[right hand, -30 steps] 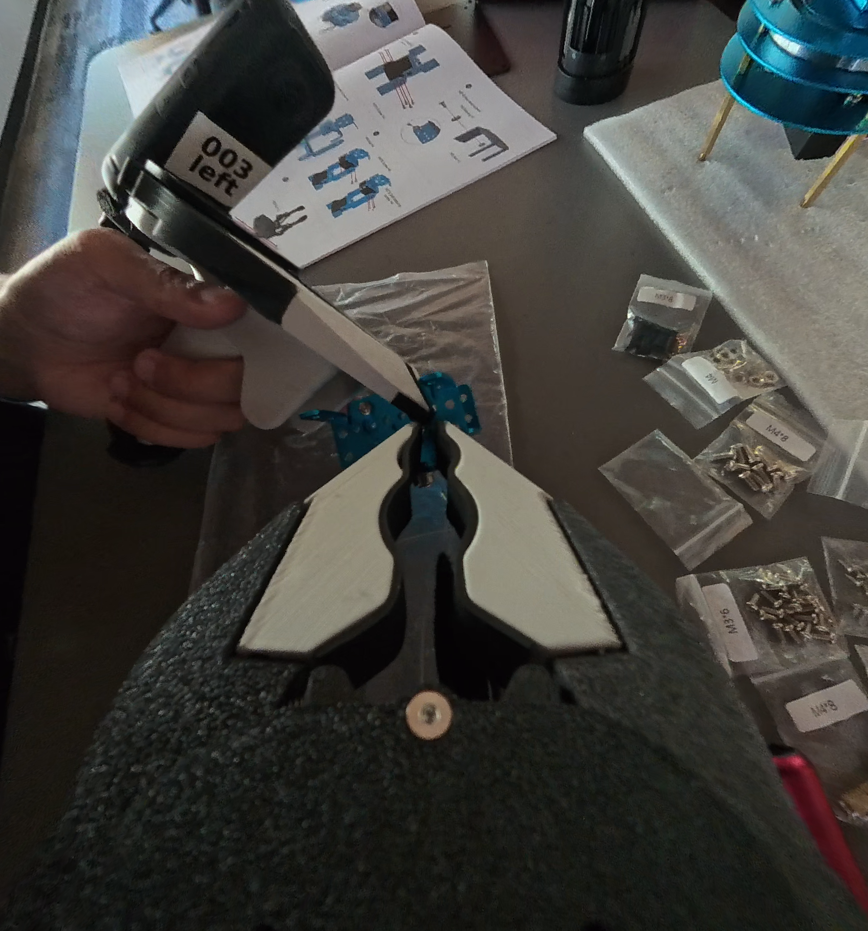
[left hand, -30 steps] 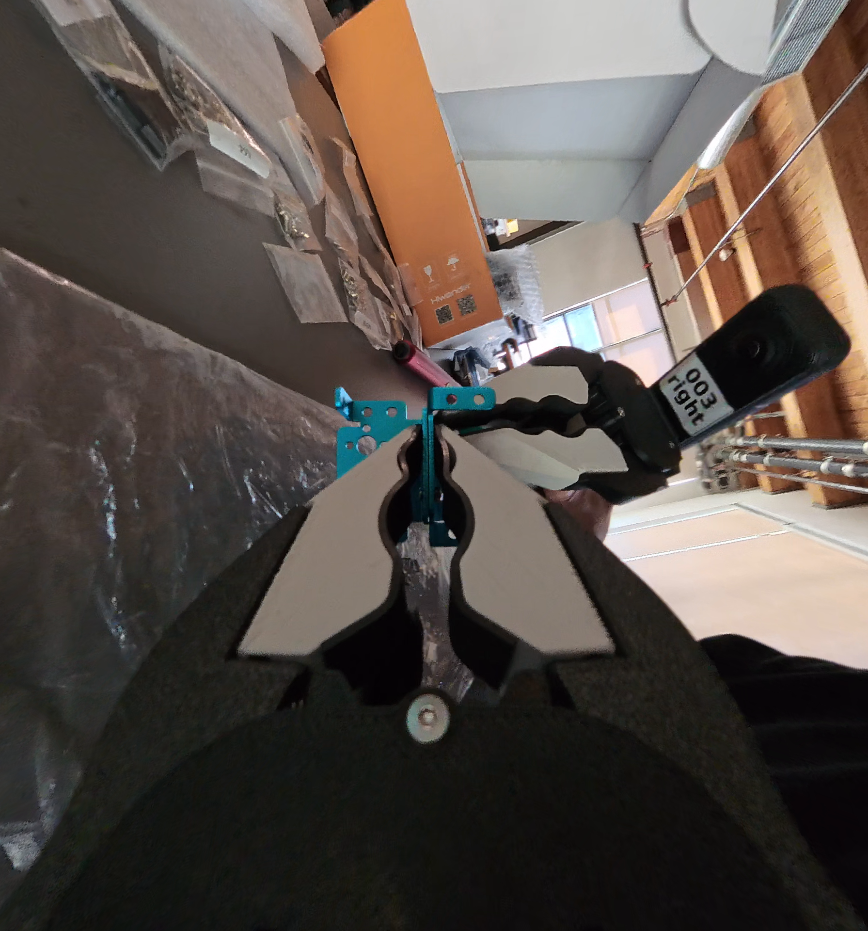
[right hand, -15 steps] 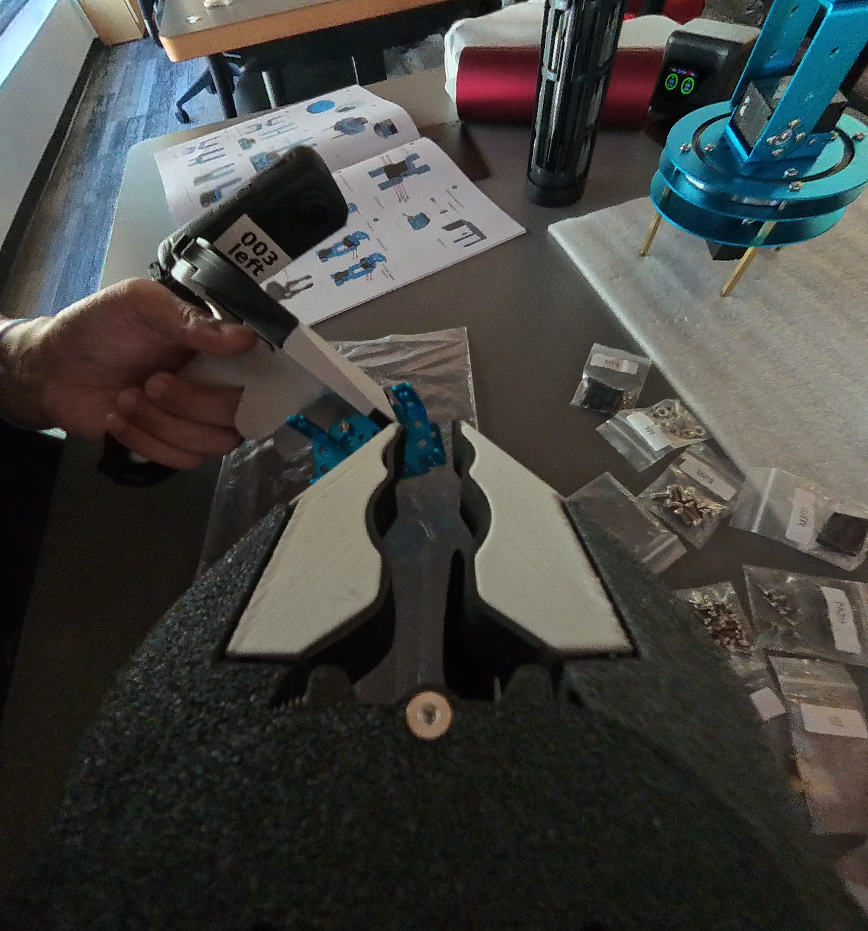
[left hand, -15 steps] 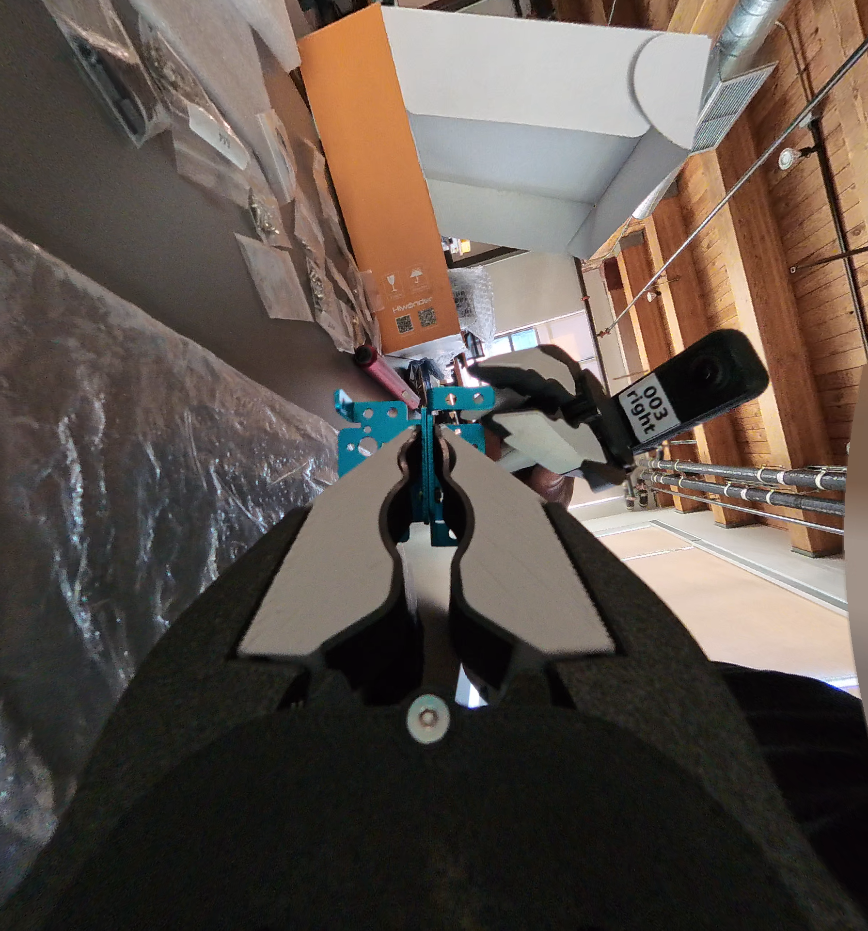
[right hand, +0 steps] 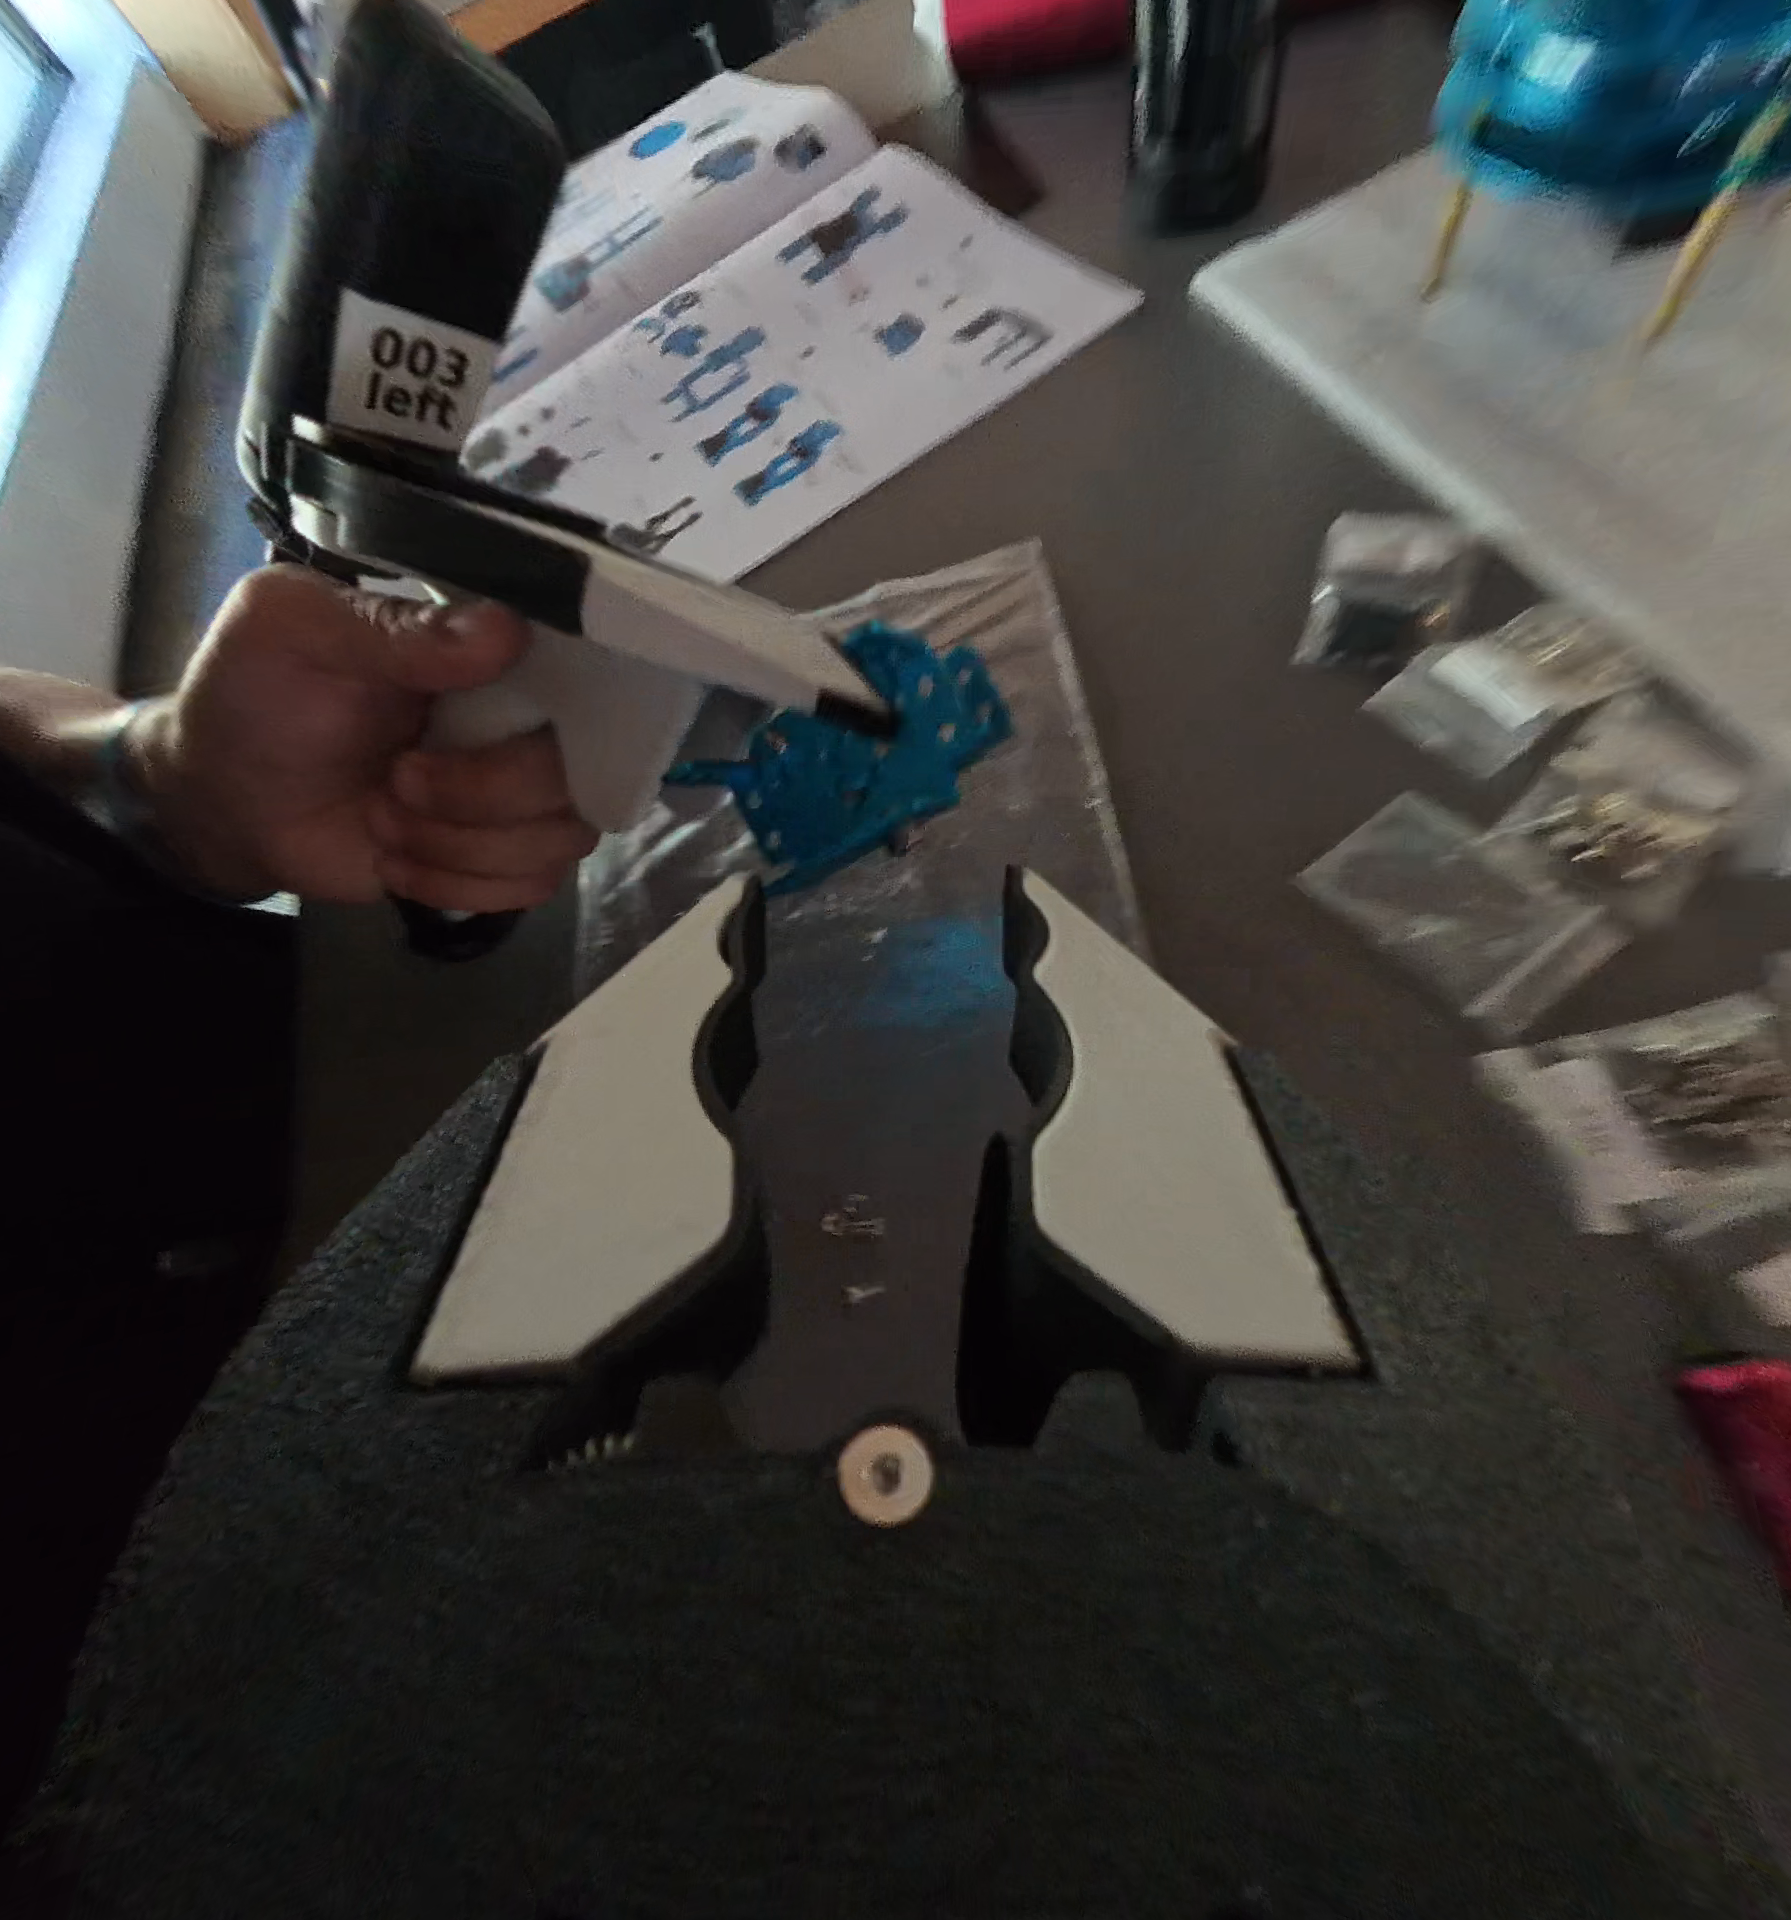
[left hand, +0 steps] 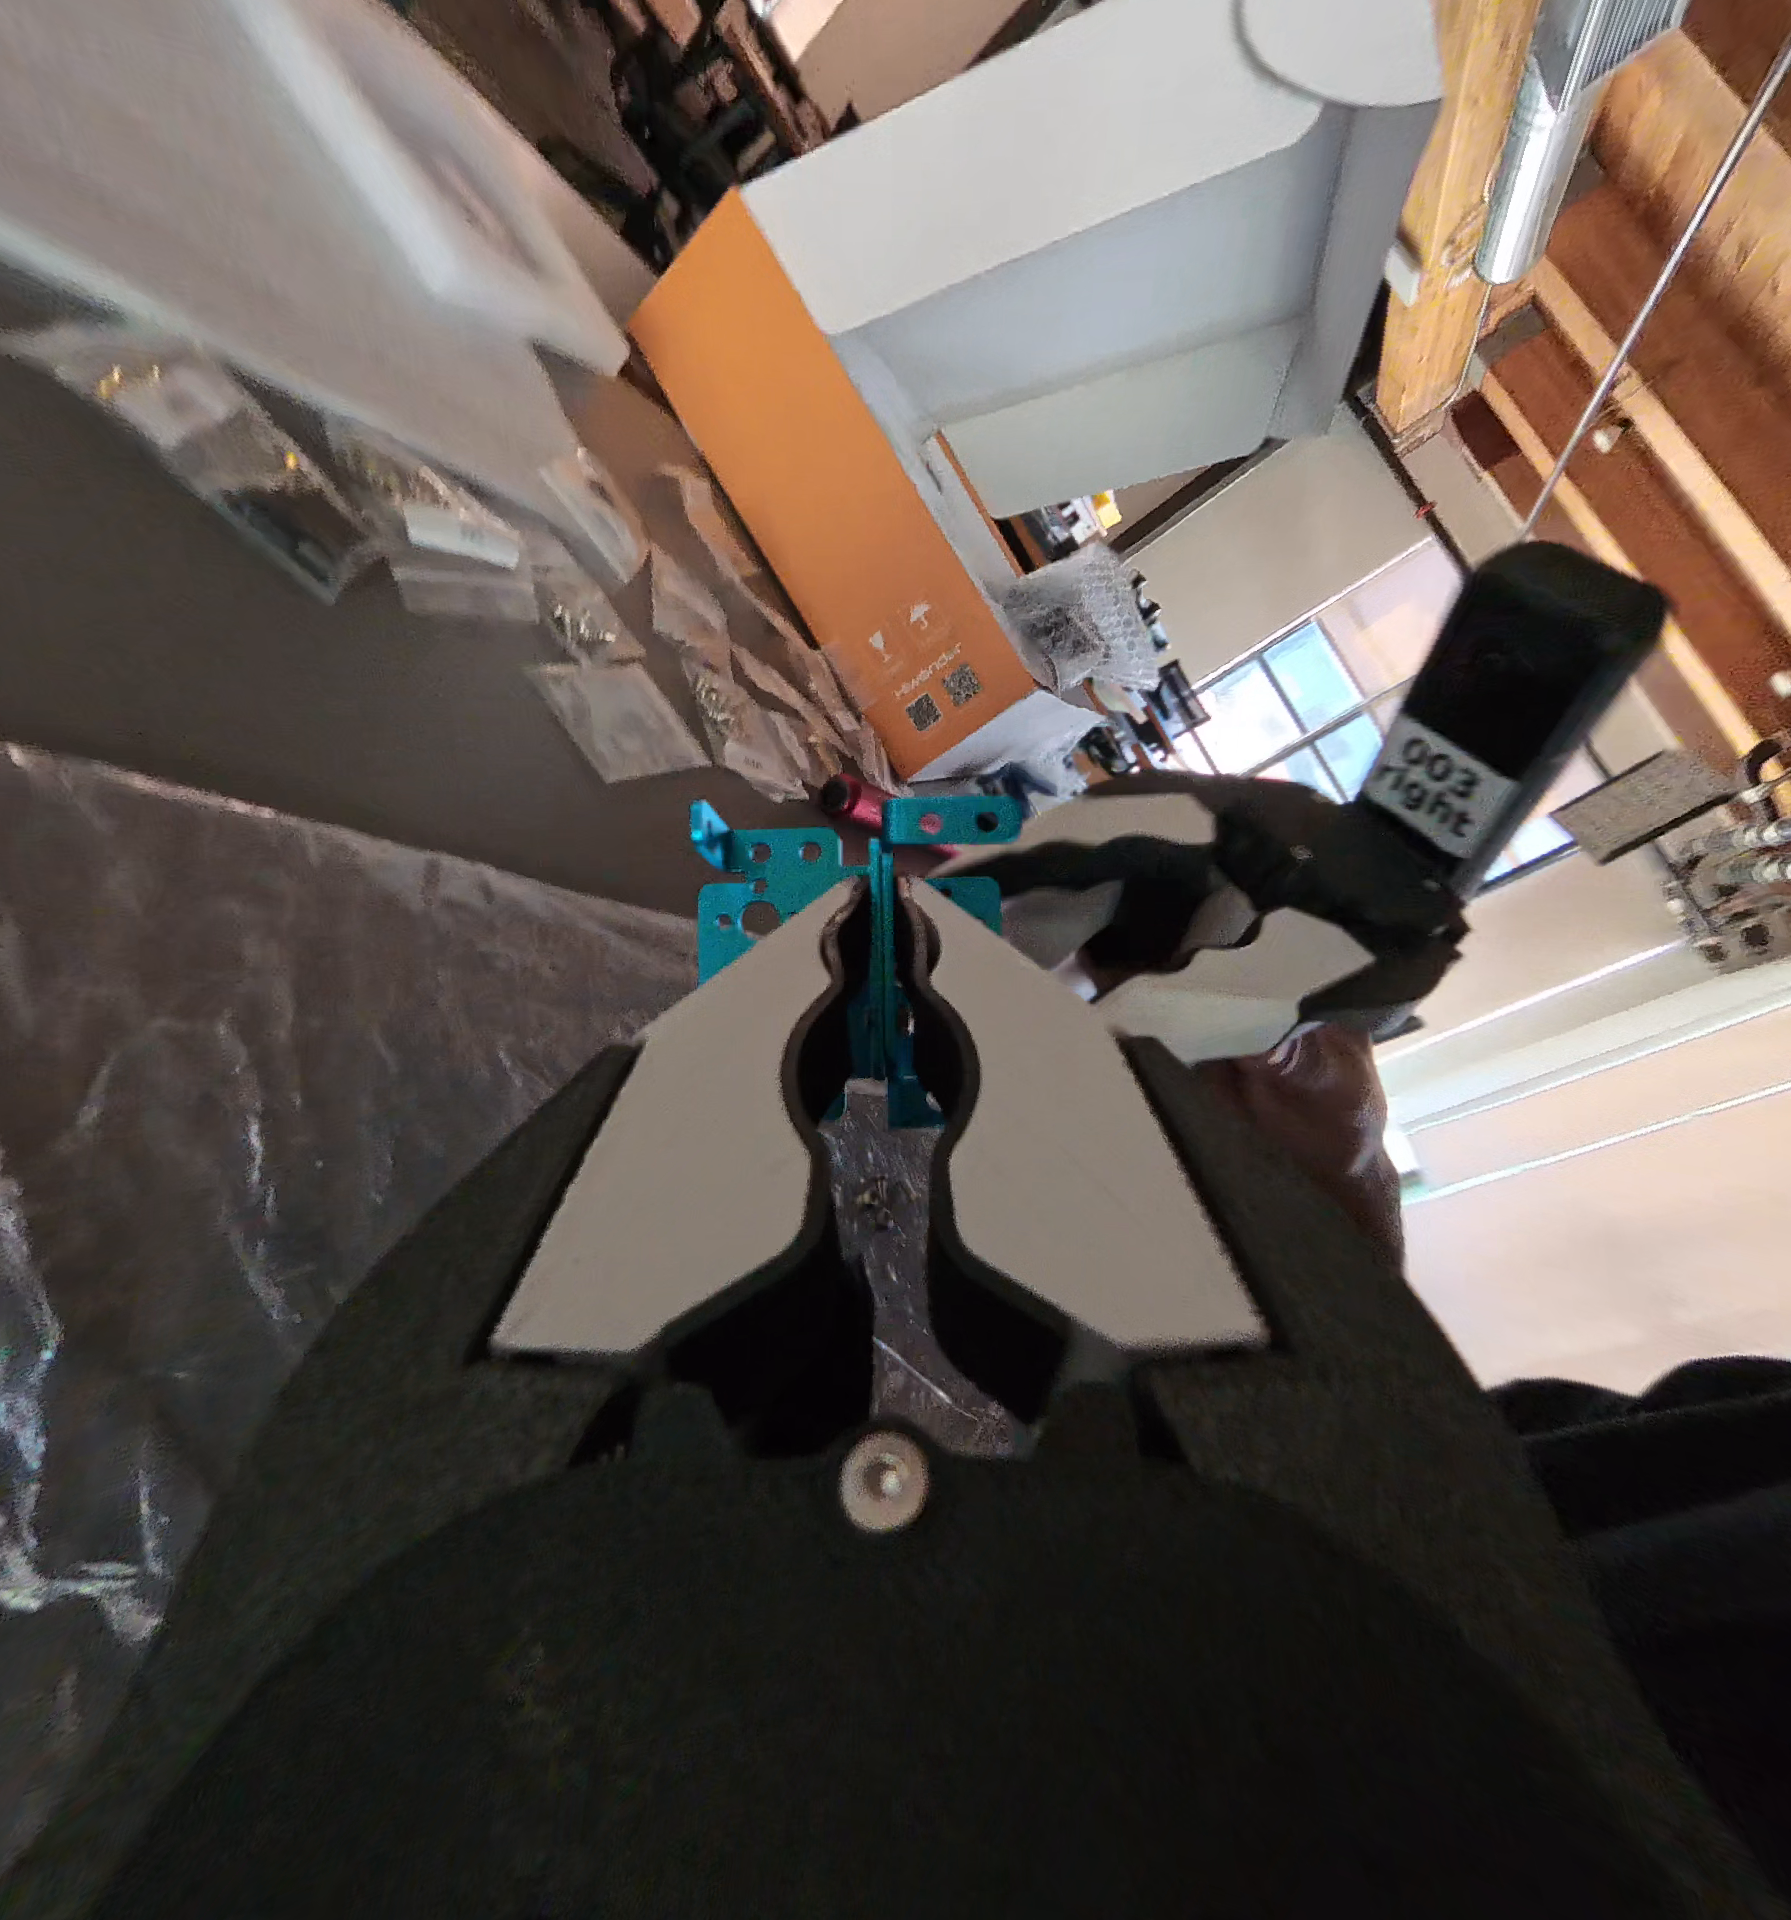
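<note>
The left gripper (left hand: 883,894) is clamped on a blue metal bracket (left hand: 766,883) full of holes, held above a crinkled clear plastic bag (left hand: 247,1039) on the dark table (left hand: 247,675). Just to its right the right gripper (left hand: 1099,935) hangs with fingers apart, close by the bracket. Small bags of screws (left hand: 600,717) lie farther along the table beside an orange and white box (left hand: 870,468).

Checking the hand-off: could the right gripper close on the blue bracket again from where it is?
Probably yes. The right gripper is open, just short of the blue bracket, with nothing between them; the left gripper clamps the bracket's far side.
</note>
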Demonstrator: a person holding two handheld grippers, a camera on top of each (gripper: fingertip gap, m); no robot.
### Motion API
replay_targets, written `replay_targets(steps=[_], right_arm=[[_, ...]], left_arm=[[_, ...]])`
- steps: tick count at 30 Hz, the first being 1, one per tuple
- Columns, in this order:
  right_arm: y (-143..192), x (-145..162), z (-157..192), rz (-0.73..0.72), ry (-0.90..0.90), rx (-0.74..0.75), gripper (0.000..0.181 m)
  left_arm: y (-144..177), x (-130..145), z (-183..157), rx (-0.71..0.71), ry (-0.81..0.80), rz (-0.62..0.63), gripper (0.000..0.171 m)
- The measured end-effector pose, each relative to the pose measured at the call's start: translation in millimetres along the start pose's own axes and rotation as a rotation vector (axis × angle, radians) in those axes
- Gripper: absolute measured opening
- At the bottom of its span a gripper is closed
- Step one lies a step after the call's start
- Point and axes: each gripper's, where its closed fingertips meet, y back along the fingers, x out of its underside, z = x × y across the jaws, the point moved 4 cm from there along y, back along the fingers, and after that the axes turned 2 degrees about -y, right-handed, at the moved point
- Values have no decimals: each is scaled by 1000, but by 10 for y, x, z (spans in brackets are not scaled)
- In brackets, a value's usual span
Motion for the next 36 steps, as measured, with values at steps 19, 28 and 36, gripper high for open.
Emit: replay_targets(steps=[19, 28, 36], right_arm=[[-385, 245, 92, 57, 80, 16, 8], [-414, 389, 132, 139, 178, 32, 8], [-415, 363, 171, 121, 224, 20, 7]], left_arm=[[290, 381, 3, -163, -699, 349, 8], [272, 566, -76, -331, -1025, 387, 7], [317, 619, -88, -420, -1033, 333, 7]])
